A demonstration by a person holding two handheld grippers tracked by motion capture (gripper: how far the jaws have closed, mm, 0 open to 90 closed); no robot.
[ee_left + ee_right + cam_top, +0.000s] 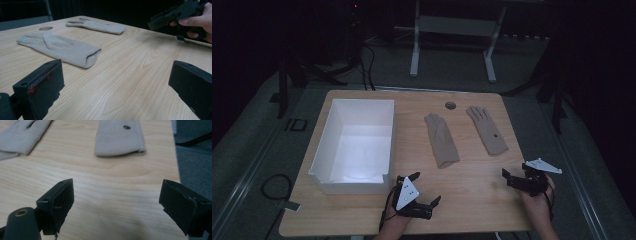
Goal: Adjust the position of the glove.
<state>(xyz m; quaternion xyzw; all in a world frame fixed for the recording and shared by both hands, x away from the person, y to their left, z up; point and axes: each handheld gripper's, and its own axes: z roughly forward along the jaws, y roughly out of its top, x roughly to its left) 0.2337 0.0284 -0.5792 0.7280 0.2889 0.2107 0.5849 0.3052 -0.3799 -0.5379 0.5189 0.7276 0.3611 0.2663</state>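
You've got both claws parked low at the near edge of the desk [472, 200], jaws spread wide and gripping nothing, which reads like a ready pose to me. Left claw [424, 192] sits just past the corner of the white box [354, 145], aimed at the nearer glove [442, 140]. Right claw [512, 176] faces the farther glove [487, 130], cuff end toward you. Both gloves lie flat, apart from each other, right of the empty box. My guess: they're laid out so each hand takes one.

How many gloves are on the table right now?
2. One glove lies mid-table, right of the white box; the other glove lies nearer the right edge. Nothing seems hidden.
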